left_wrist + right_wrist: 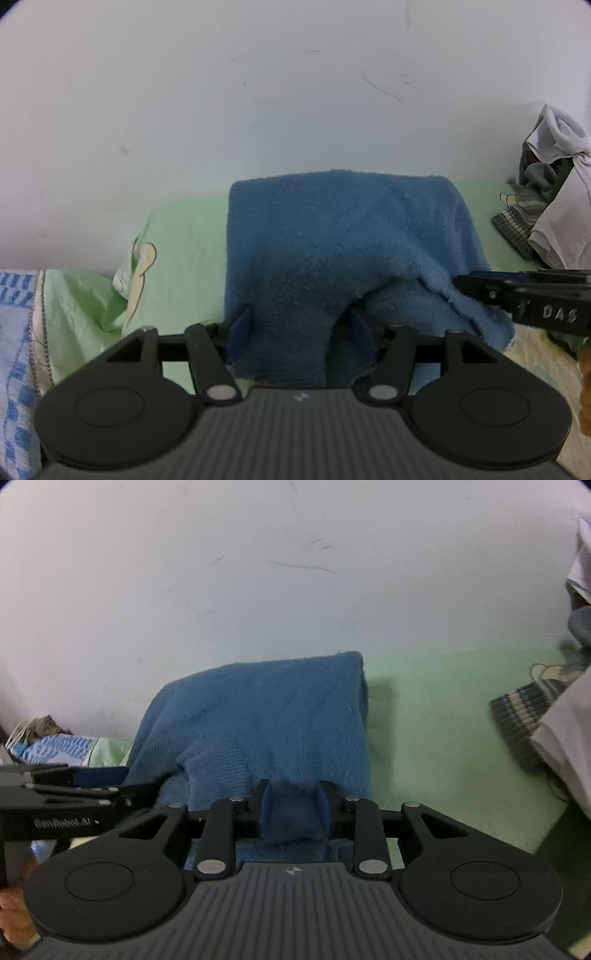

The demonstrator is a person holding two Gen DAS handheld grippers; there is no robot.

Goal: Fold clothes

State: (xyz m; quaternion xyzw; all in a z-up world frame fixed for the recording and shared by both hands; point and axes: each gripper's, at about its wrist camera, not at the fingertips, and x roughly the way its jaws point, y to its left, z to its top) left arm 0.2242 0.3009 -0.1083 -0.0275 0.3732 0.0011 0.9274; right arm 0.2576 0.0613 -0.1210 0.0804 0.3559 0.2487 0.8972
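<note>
- Blue sweater [332, 236] lies folded on a pale green bed sheet [184, 236], its far edge against the white wall [258, 92]; its near end rises into both grippers.
- Left gripper [299, 328] — the knit bunches up between its two blue pads [240, 325], which stand fairly wide apart with cloth filling the gap; whether they truly pinch it I cannot tell.
- Right gripper [291, 808] — its pads [264, 805] sit closer together, with a fold of the sweater [266, 720] between them and touching both, so it looks clamped on the cloth.
- In the left wrist view the right gripper [465, 284] comes in from the right edge, its tip at the lighter ribbed hem [461, 306] of the sweater.
- In the right wrist view the left gripper [125, 779] comes in from the left edge, its tip against the sweater's side.
- Writing: raised letters on the right gripper's body read roughly "DAS"; the left gripper's body carries "GenRobot.AI", somewhat blurred.
- A small round emblem sits on each ribbed gripper housing, too small to read.
- To the right, well apart from the sweater, a pile of clothes [554, 192] — white and grey pieces with a striped knit cuff [521, 716].
- At the left, a blue-and-white patterned cloth [18, 350] and a cartoon print [142, 273] on the sheet.
</note>
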